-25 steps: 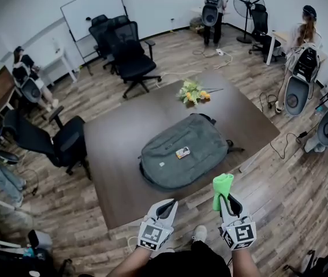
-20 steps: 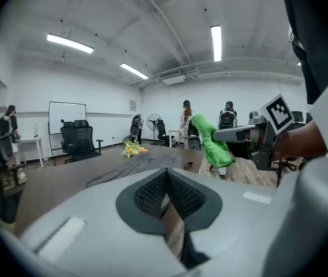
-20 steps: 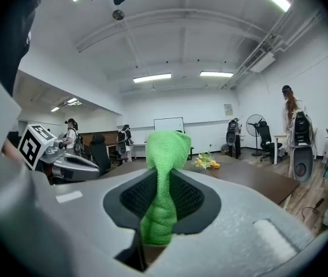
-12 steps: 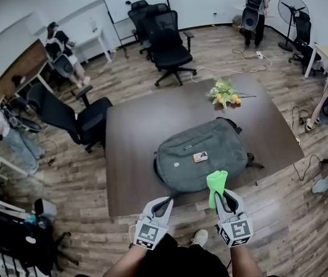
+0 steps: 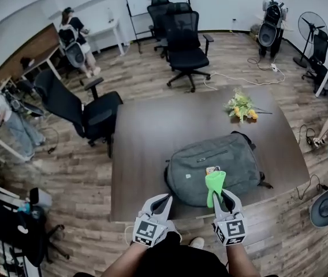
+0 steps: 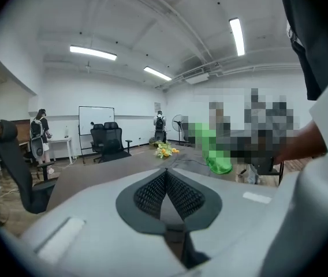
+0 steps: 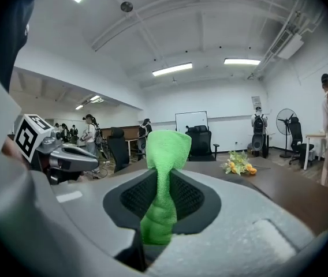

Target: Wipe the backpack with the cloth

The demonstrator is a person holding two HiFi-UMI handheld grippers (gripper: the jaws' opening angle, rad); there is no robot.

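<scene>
Table (image 5: 146, 143) first: a dark, wide top in an open office room, with black office chairs (image 5: 185, 39) pushed back from its far side. On its near right part lies the grey backpack (image 5: 233, 154), flat with its front face up – a sensible lie for wiping, since the broadest panel is exposed and the bag cannot tip. Its long axis runs across the person, from near left to far right. A loop at the far right corner suggests the top is there, though that is a judgement. A bunch of yellow flowers (image 5: 241, 107) rests beyond it, well apart.

The right gripper (image 5: 222, 198) hangs at the table's near edge, jaws pinching the green cloth (image 5: 215, 183) low down, so a bunched length stands free of the tips. The cloth's long axis follows the jaws, its free end pointing up and forward toward the backpack – held so that soft fabric, not plastic, would meet the bag. In the head view it overlaps the bag's near edge; contact cannot be told, and wiping looks not yet begun.

The left gripper (image 5: 163, 199) hovers beside it, jaws pressed together on nothing.
</scene>
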